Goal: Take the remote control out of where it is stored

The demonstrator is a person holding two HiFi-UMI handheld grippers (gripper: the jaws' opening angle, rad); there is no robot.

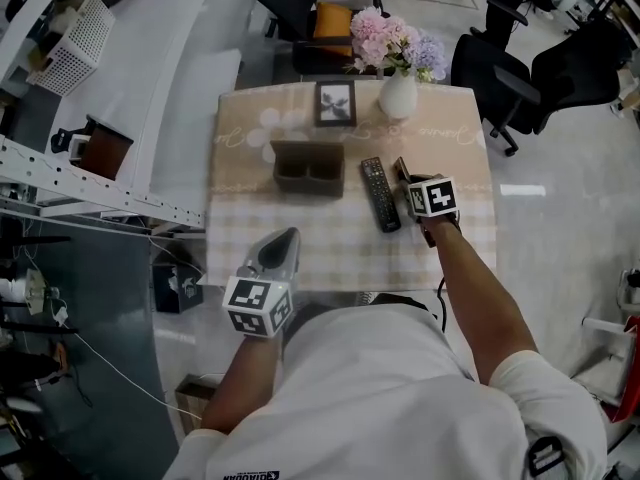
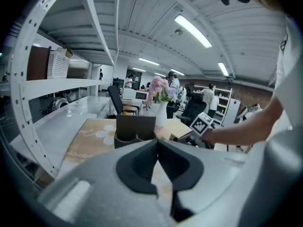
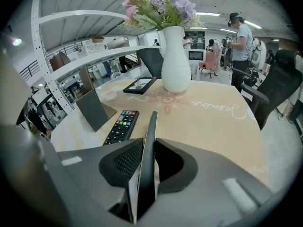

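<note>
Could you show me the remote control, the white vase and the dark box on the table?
remote control (image 1: 380,194), head view, middle of its button face.
white vase (image 1: 398,96), head view, its belly.
dark box (image 1: 308,152), head view, its tall back wall.

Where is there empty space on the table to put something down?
The checked cloth in front of the holder, beside the left tool, is bare. So is the corner right of the vase. It's crowded at the back by the picture frame and around the remote by the right tool.
</note>
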